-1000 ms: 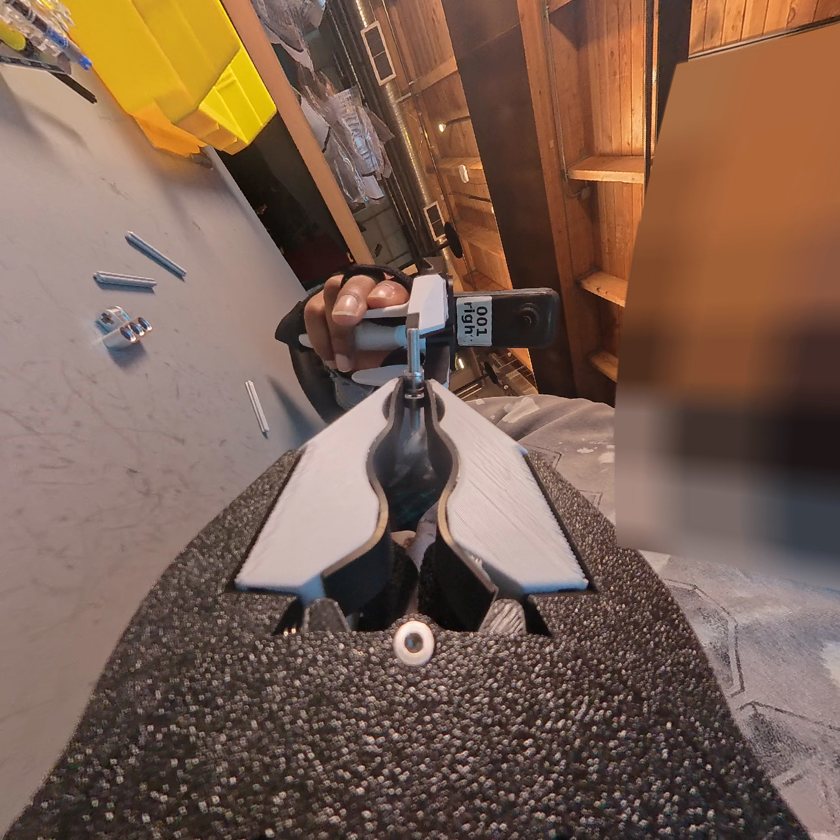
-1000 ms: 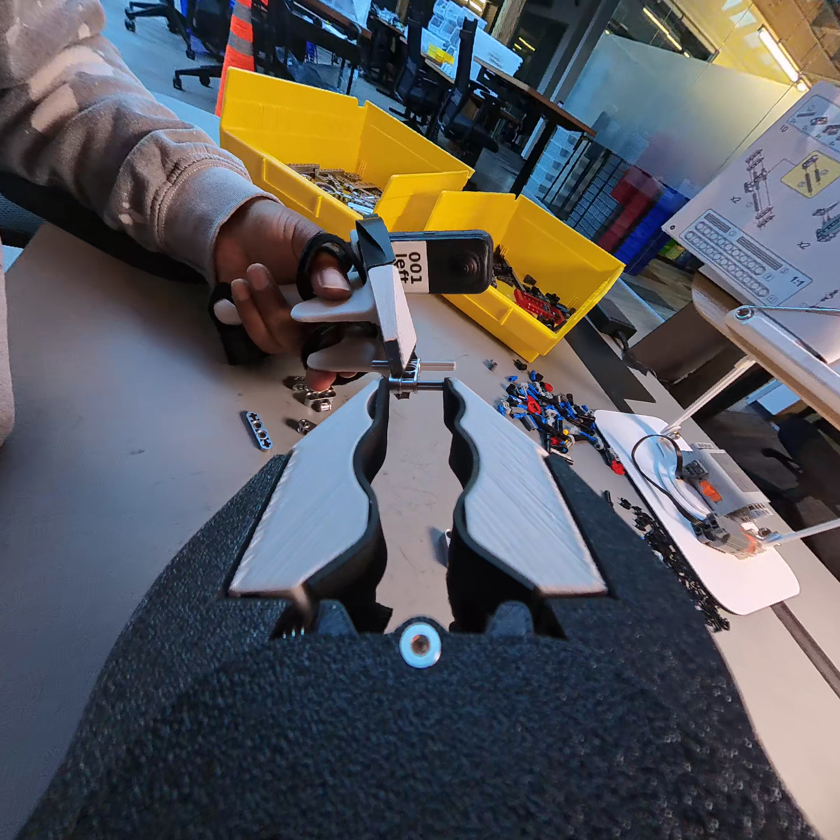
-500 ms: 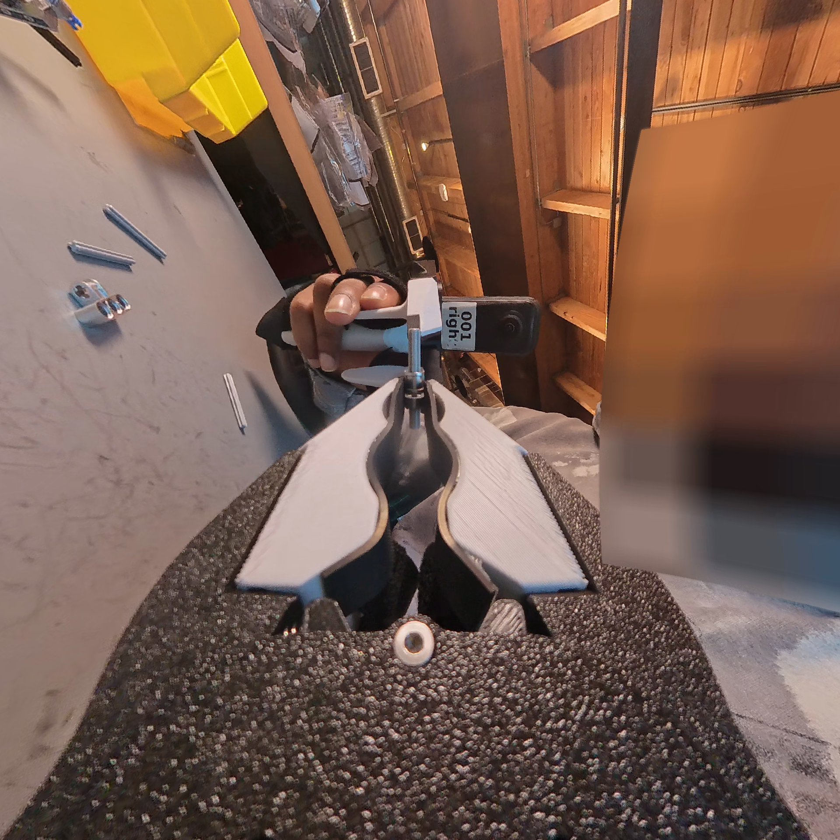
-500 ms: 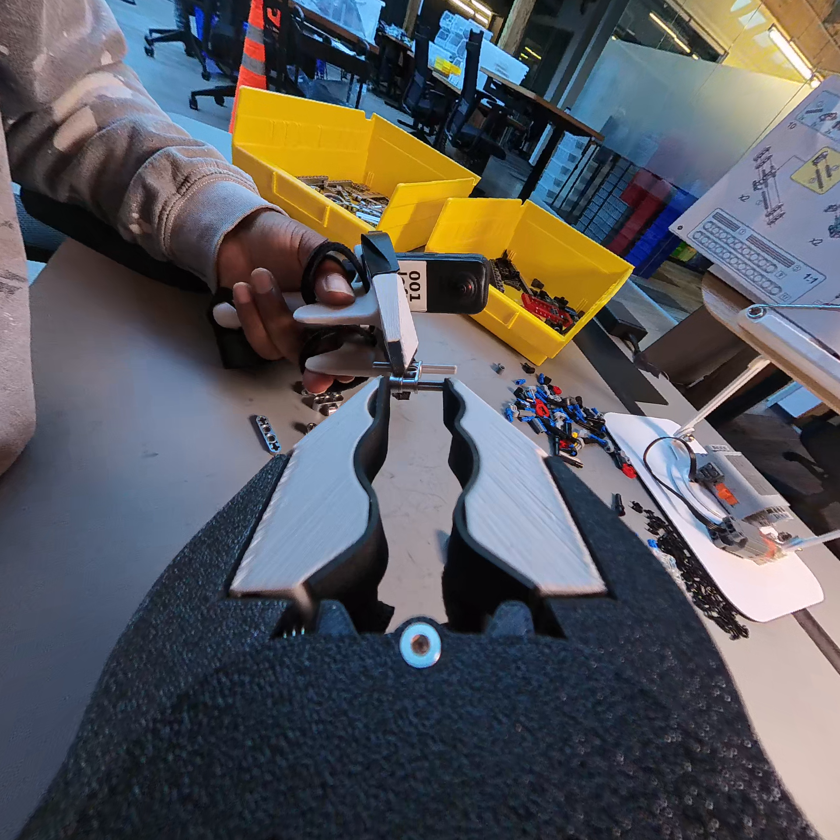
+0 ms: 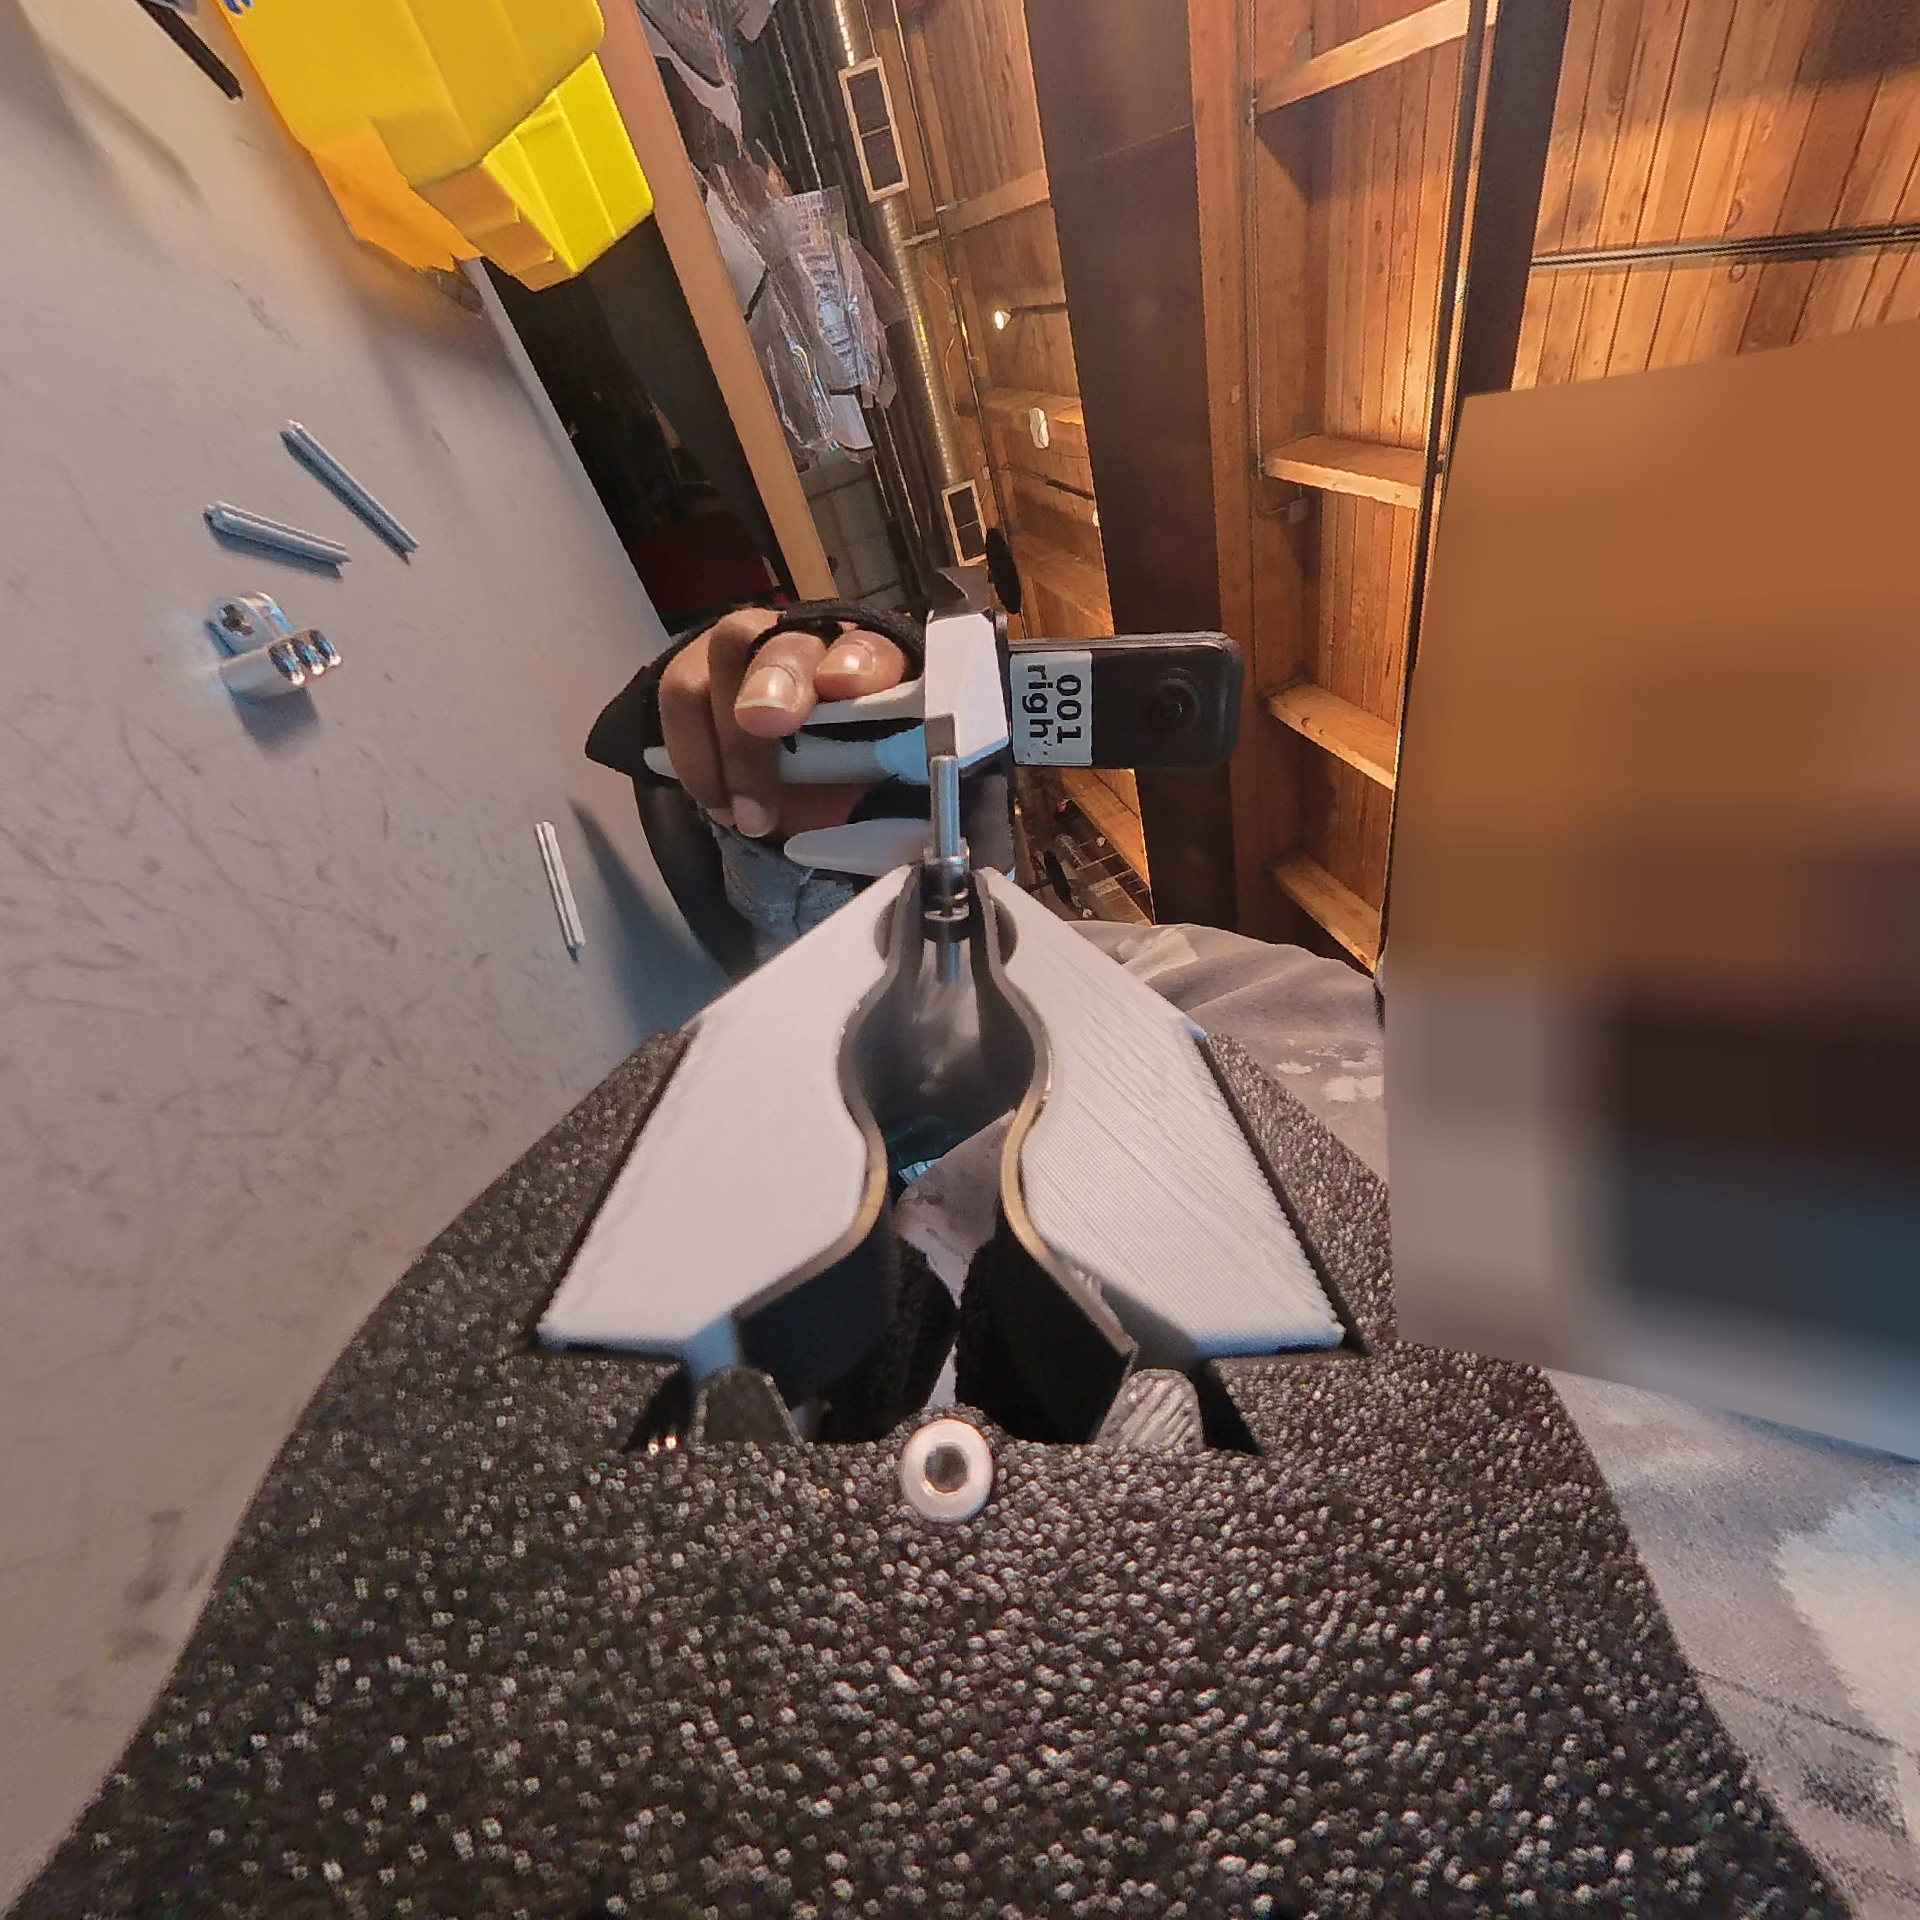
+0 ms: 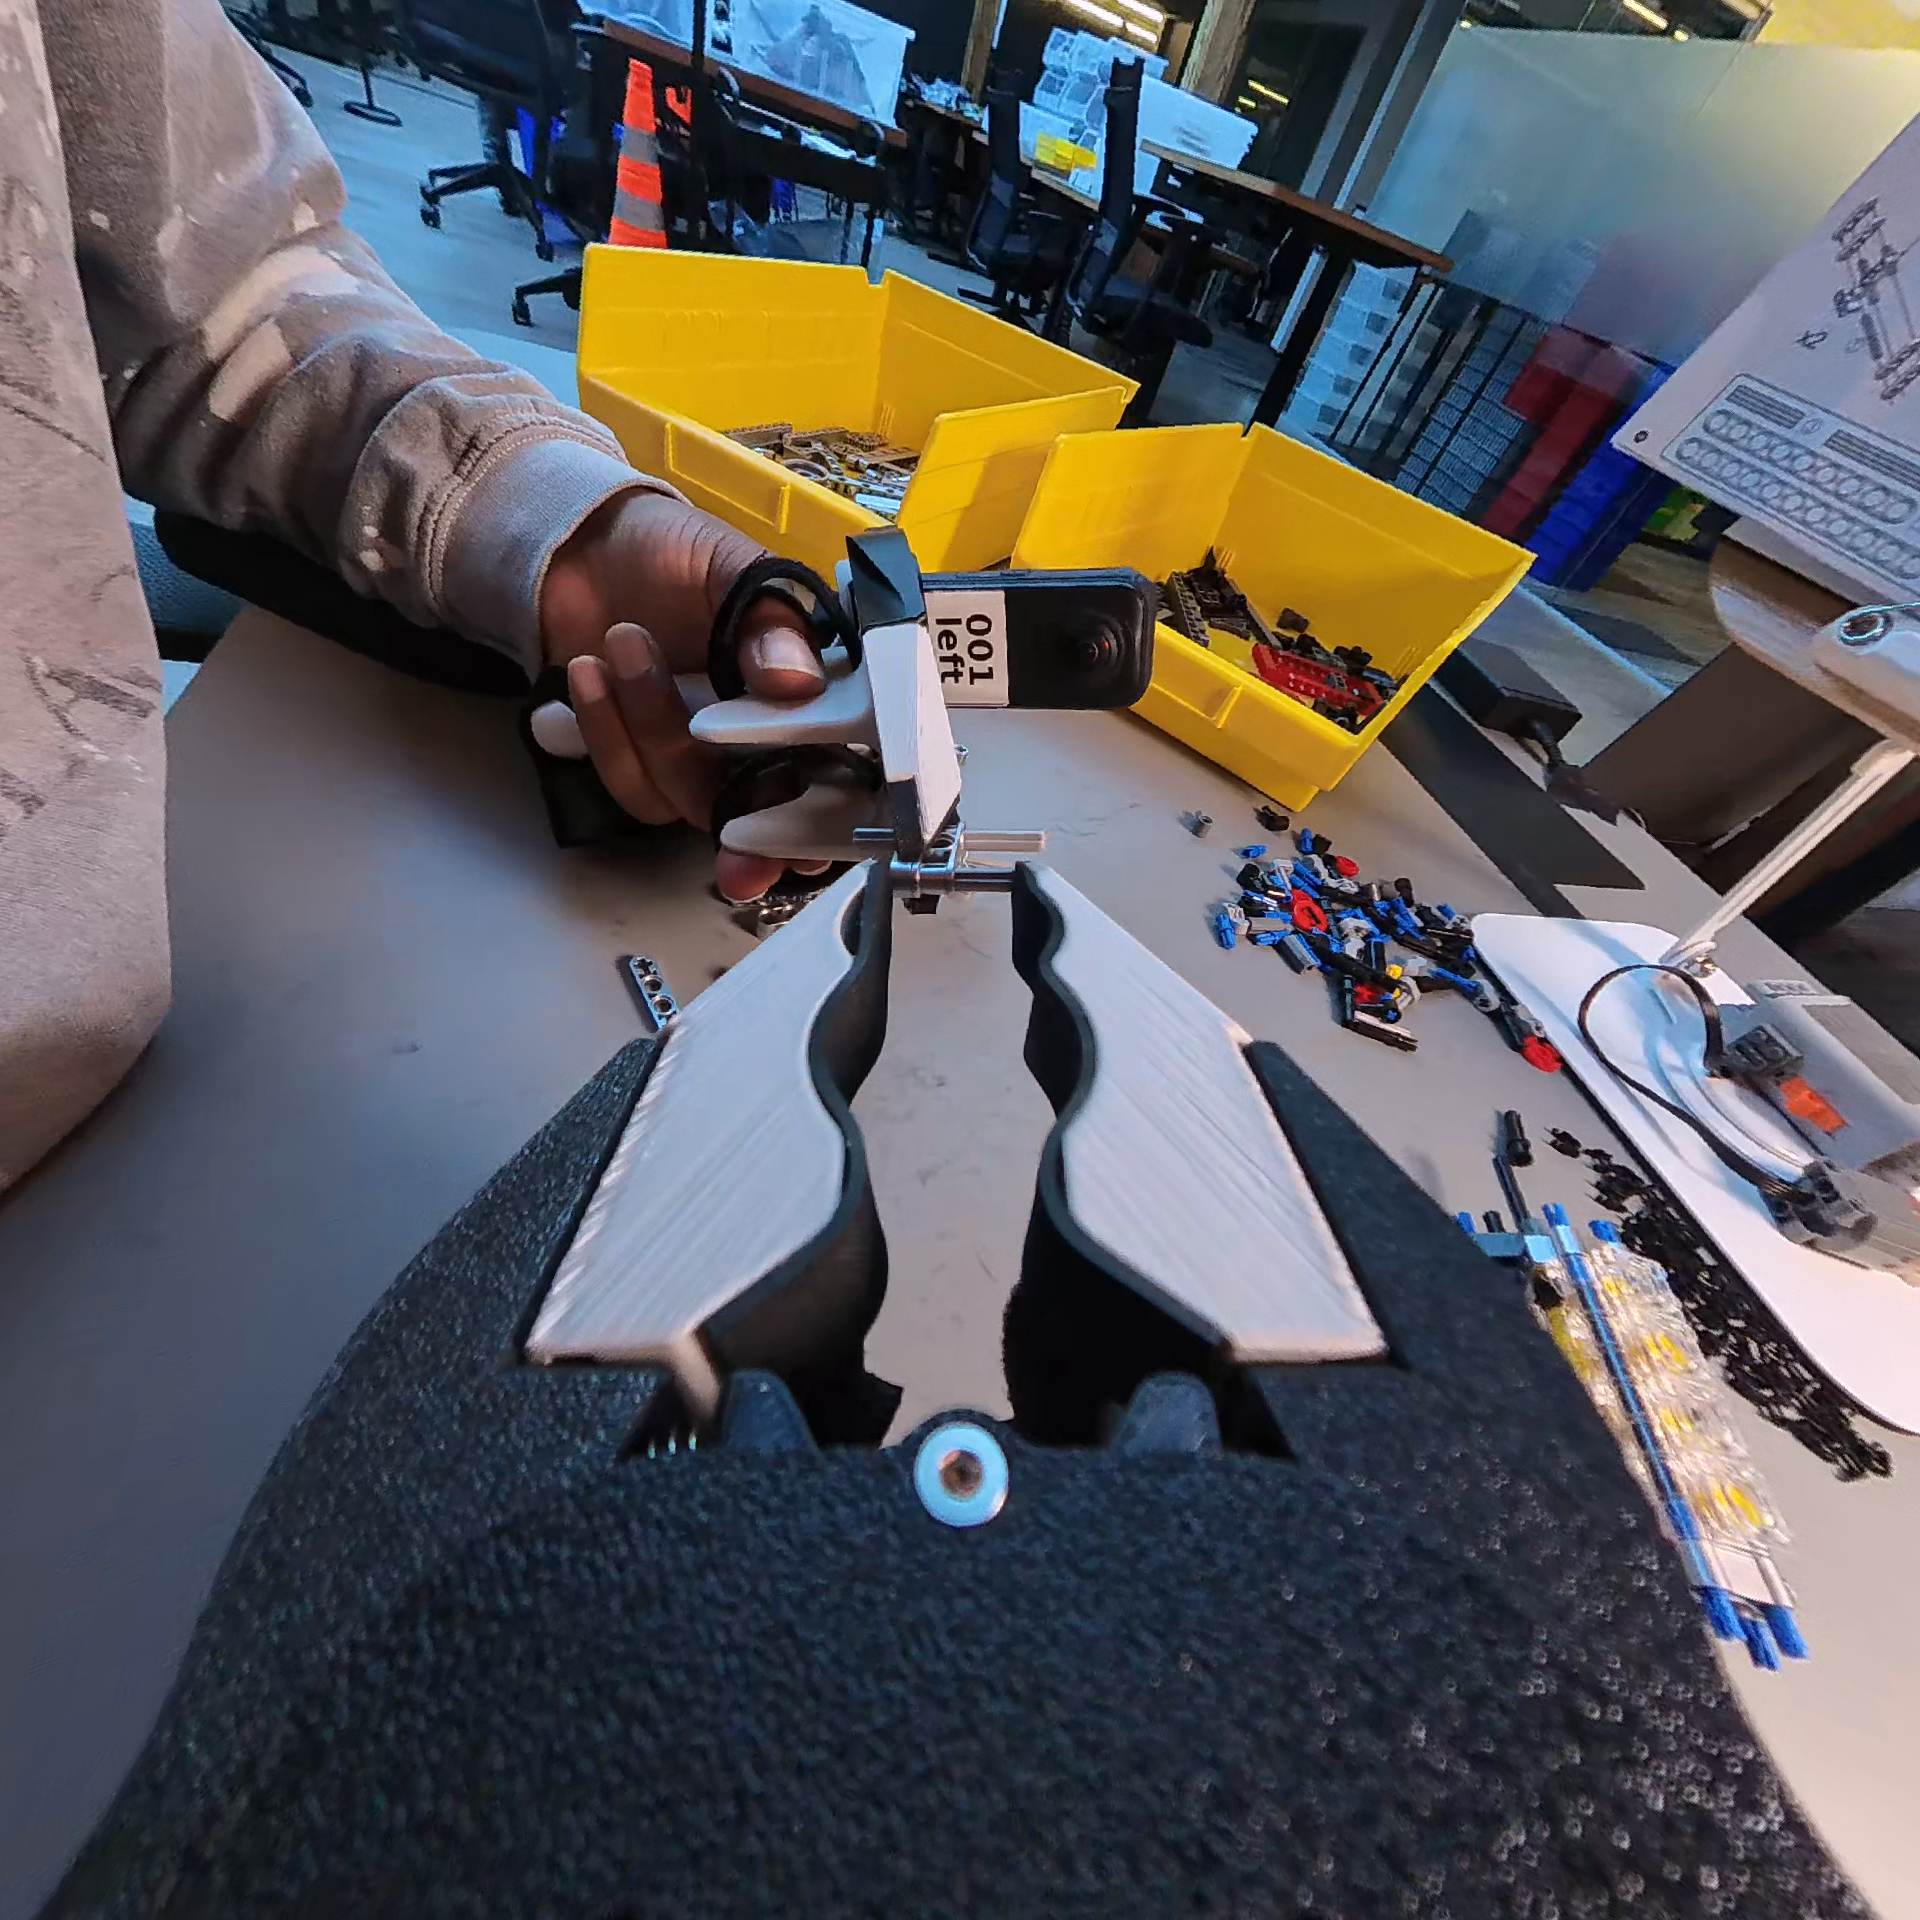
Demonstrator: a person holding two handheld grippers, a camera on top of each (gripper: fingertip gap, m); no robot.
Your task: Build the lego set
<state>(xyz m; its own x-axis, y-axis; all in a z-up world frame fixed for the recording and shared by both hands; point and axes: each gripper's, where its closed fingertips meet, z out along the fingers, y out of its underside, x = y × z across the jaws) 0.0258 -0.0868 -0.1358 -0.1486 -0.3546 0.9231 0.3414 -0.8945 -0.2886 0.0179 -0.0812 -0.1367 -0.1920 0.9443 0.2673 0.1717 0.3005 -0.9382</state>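
Observation:
My left gripper point(image 5: 948, 899) is rolled on its side, the table standing upright at its left. It is shut on a small grey connector with a dark grey axle point(image 5: 943, 800) sticking out of its tips. My right gripper point(image 6: 951, 894) faces it. Its jaws stand partly apart, and the axle point(image 6: 977, 879) spans the gap, one tip against the connector point(image 6: 925, 871) and the other on the axle's free end. The left gripper point(image 6: 914, 847), held by a hand in a grey sleeve, also shows in the right wrist view. A second, light grey axle point(image 6: 1003, 840) pokes out just behind.
Two yellow bins point(image 6: 790, 343) point(image 6: 1382, 520) of parts stand at the back. A pile of small blue, black and red pieces point(image 6: 1340, 935) and a white tray point(image 6: 1538, 966) with a wired motor lie right. Loose grey axles point(image 5: 275, 530) point(image 5: 559, 883) and a connector point(image 5: 265, 649) lie beside the left gripper. My two grippers' fingertips are within a few centimetres of each other.
Both grippers have shifted slightly together, still joined at the axle. Neither grip has visibly changed.

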